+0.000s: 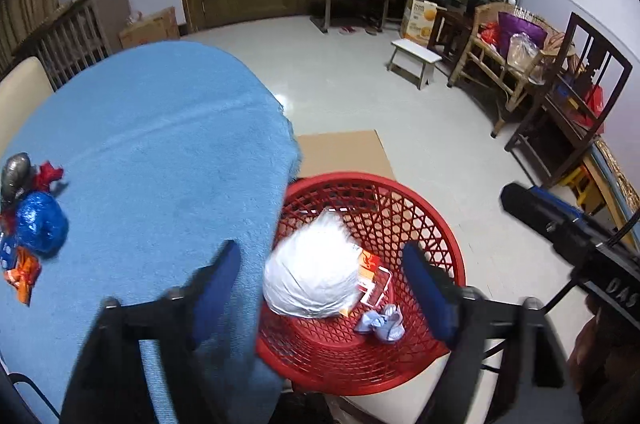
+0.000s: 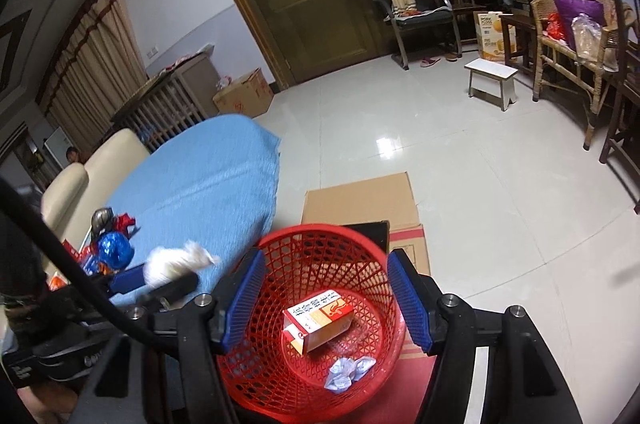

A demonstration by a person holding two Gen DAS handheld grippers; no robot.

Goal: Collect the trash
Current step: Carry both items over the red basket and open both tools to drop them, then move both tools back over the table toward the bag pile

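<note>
Hovering beside the desk (image 1: pixel 160 124), your left claw (image 1: pixel 320 250) stands wide apart with the white wad (image 1: pixel 312 272) loose between its fingers above the basket (image 1: pixel 424 224); let it fall inside the rim, keeping your empty, spread right claw (image 2: pixel 326 256) clear.

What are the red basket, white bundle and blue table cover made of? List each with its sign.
Red basket: moulded plastic, slightly glossy, open lattice wall.
White bundle: probably thin plastic film or paper; creased, blurred.
Blue table cover: soft cloth, perhaps towelling; matt, fuzzy nap.
</note>
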